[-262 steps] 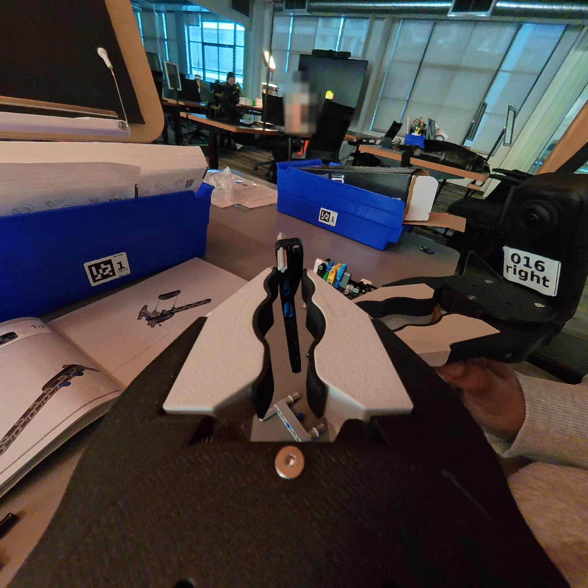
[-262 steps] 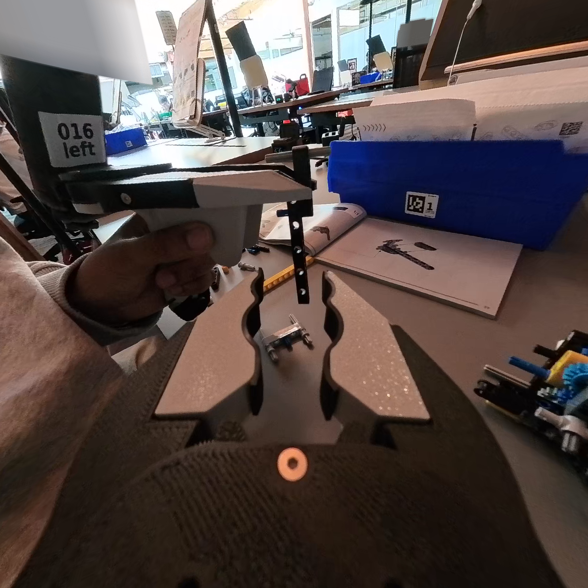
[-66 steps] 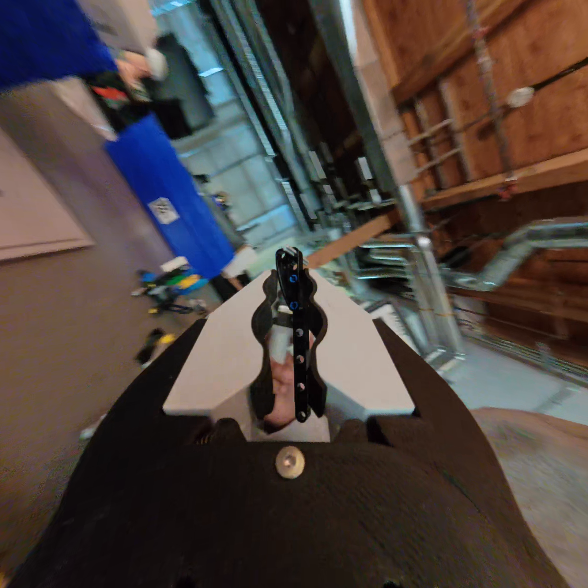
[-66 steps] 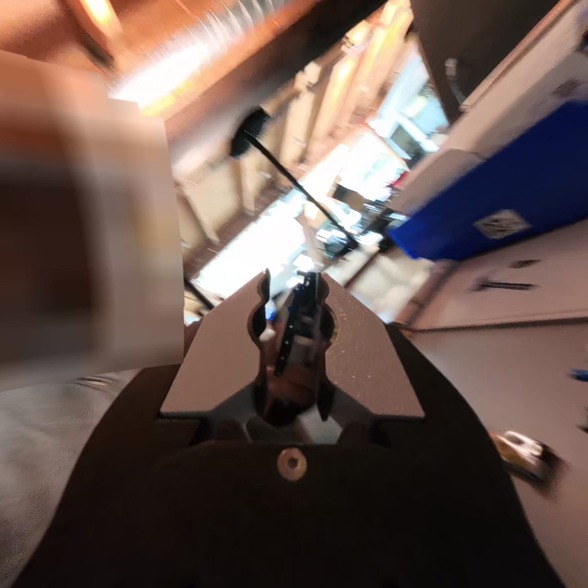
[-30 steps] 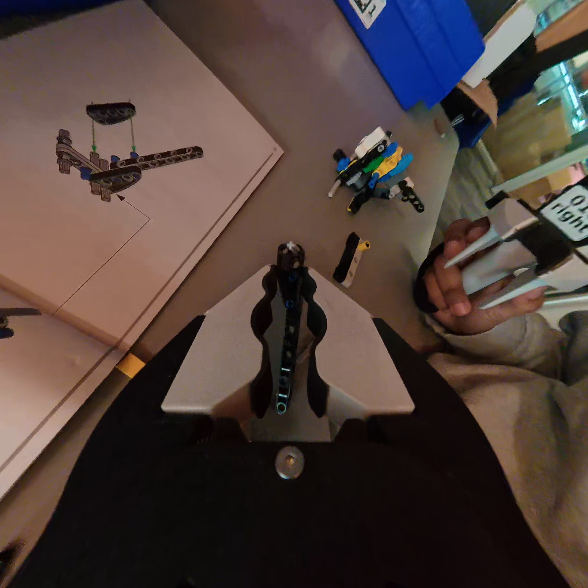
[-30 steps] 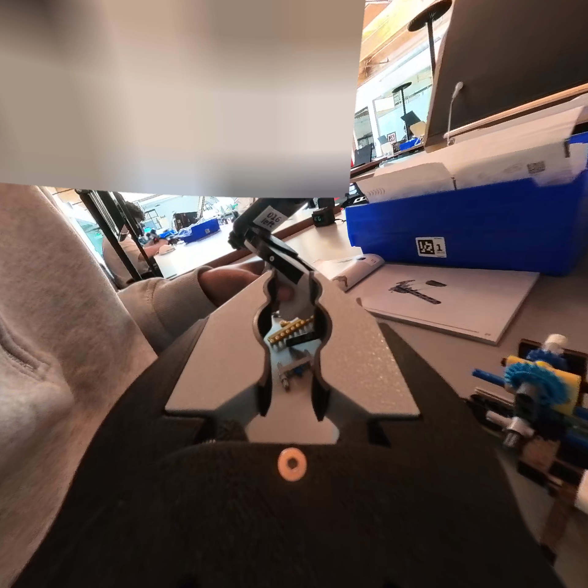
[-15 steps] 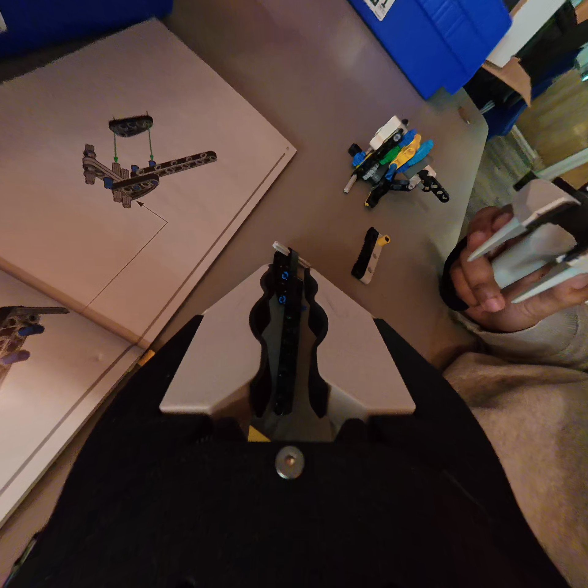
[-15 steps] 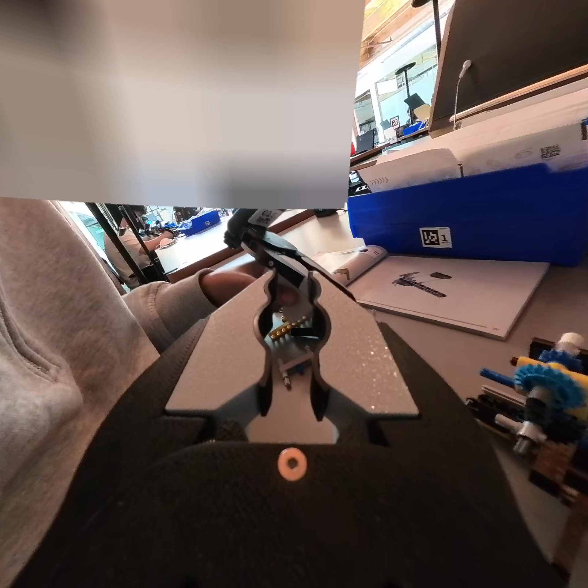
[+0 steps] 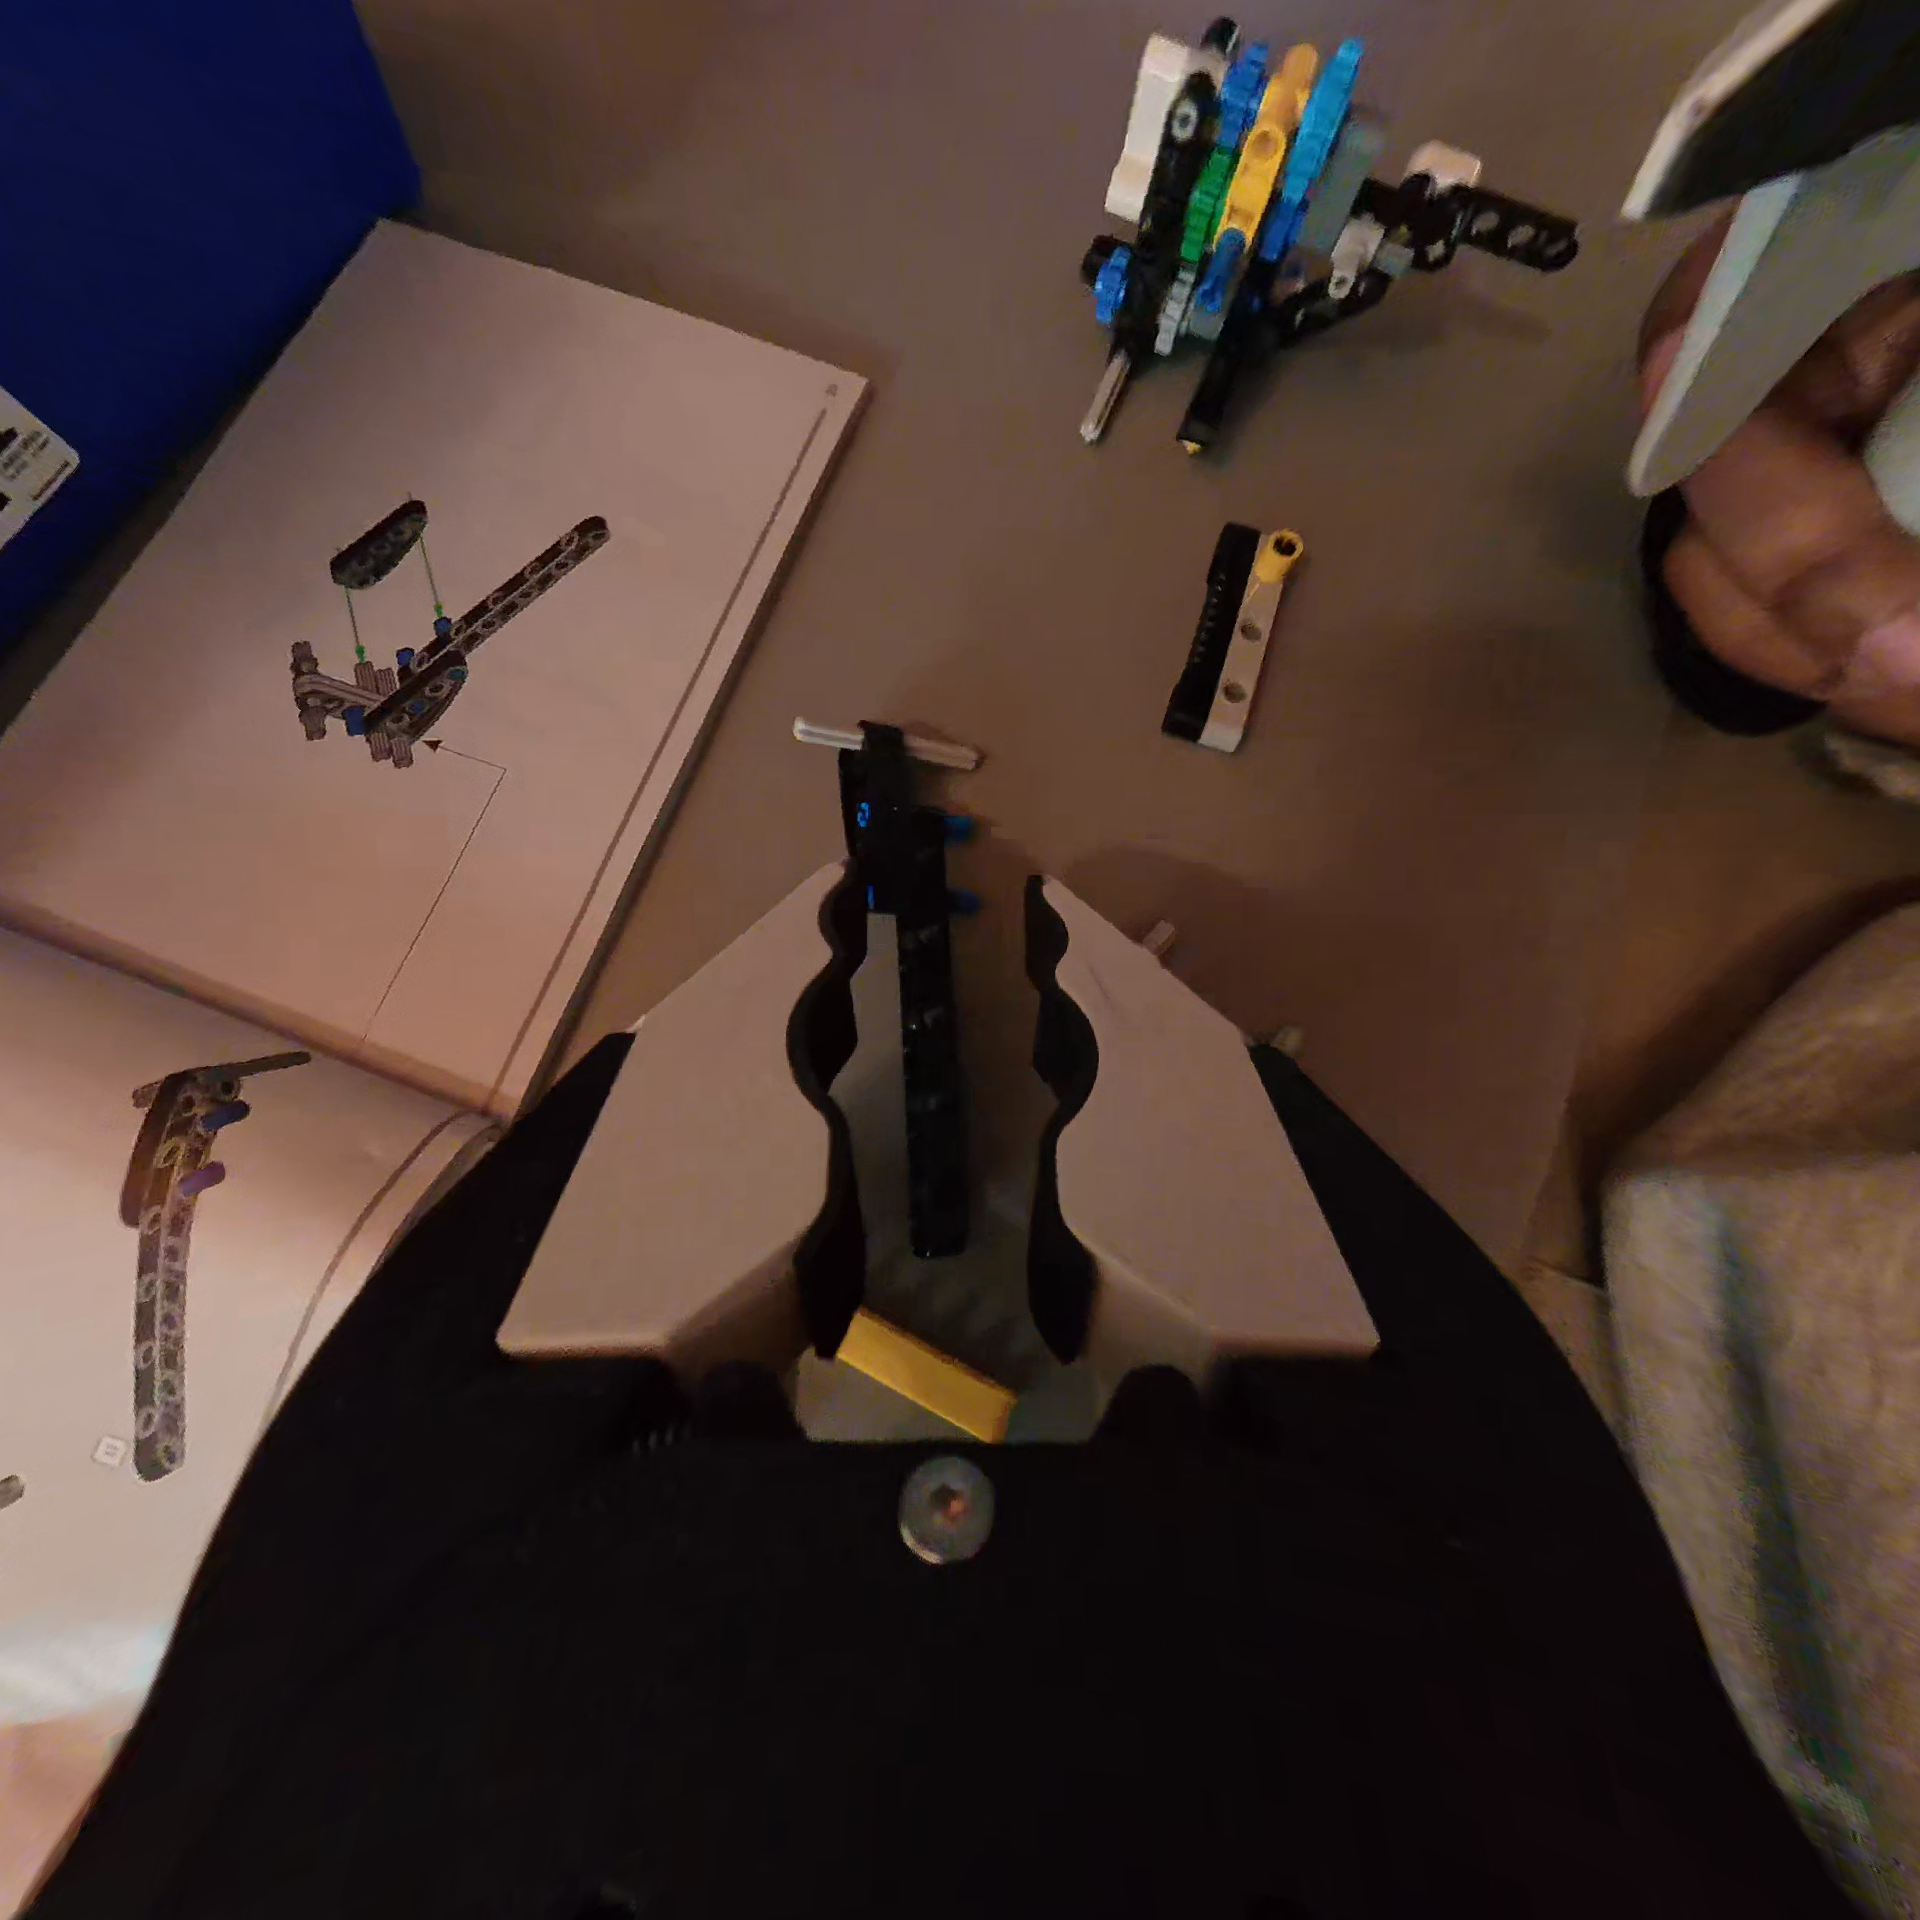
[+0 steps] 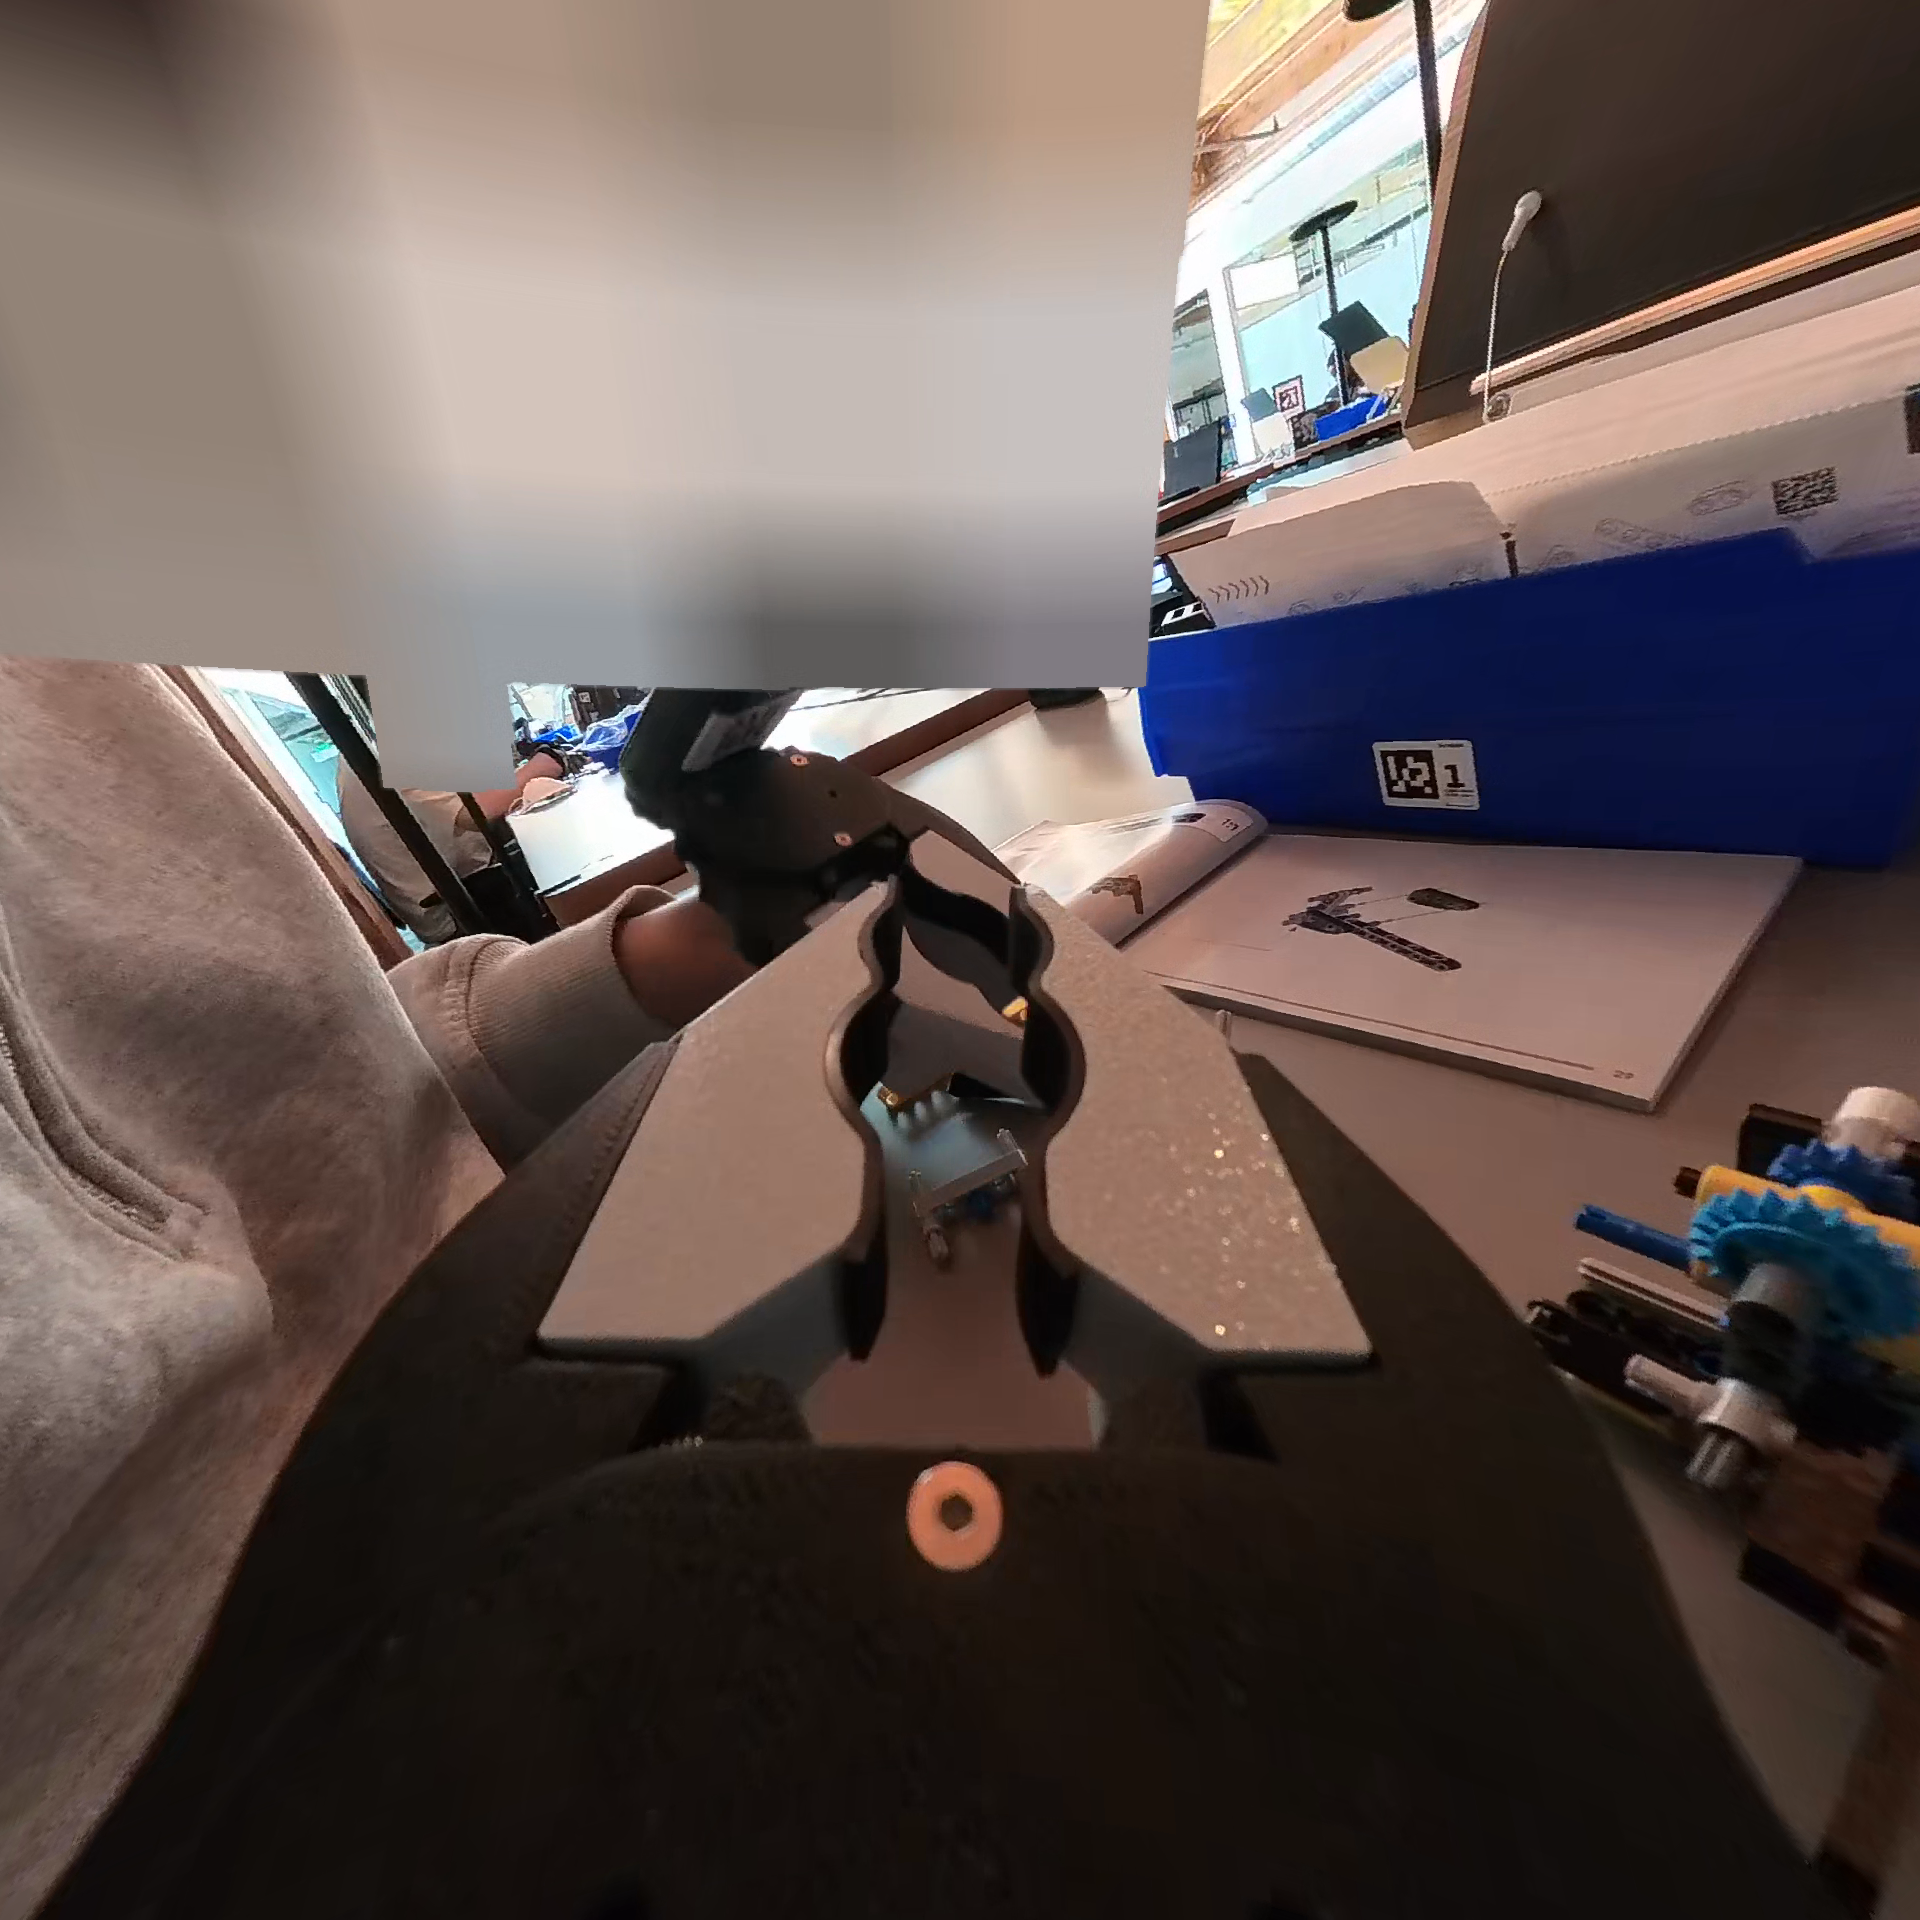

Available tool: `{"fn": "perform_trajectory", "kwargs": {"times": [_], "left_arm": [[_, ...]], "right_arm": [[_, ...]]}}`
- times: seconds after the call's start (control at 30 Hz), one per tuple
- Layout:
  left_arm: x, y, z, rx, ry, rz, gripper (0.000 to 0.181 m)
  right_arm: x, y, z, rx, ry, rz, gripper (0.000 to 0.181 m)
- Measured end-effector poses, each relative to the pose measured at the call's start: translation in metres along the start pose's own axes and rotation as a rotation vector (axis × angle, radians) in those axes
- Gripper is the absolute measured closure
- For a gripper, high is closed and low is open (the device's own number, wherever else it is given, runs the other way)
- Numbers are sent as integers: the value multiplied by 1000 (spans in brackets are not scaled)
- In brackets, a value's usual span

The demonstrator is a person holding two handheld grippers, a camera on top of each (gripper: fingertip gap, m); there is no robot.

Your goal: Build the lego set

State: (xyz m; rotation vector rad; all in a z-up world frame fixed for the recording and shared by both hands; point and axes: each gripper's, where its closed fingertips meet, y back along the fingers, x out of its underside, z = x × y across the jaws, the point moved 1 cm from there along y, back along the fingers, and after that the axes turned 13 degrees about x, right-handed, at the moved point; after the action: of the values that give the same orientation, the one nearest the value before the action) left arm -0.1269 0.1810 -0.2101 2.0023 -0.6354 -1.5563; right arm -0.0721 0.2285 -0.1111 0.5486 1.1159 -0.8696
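My left gripper is open, low over the grey table. A black beam with blue pins and a grey cross axle at its far end lies between the fingers, close to the left one and free of the right one. My right gripper is slightly open and empty; it also shows at the top right of the left wrist view. A grey piece with blue pins lies on the table beyond it. The left gripper shows in the right wrist view.
A multi-colour gear assembly and a small black-and-white piece with a yellow pin lie on the table ahead. The open instruction booklet lies left, by a blue bin. A yellow piece lies under my left gripper. Spacing between my two grippers at the tips: around 12 centimeters.
My left gripper has moved down toward the table and opened, letting go of the black beam. My right gripper has hardly moved.
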Motion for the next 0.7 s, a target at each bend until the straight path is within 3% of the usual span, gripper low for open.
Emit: {"fn": "perform_trajectory", "kwargs": {"times": [0.03, 0.4, 0.7], "left_arm": [[2, 0, 2, -15, -6, 15, 154], [9, 0, 4, -2, 4, 42, 174], [3, 4, -7, 161, 112, -45, 175]], "right_arm": [[0, 0, 0, -2, -2, -2, 163], [-1, 0, -1, -5, -19, -3, 162], [0, -1, -1, -14, -32, 2, 162]]}}
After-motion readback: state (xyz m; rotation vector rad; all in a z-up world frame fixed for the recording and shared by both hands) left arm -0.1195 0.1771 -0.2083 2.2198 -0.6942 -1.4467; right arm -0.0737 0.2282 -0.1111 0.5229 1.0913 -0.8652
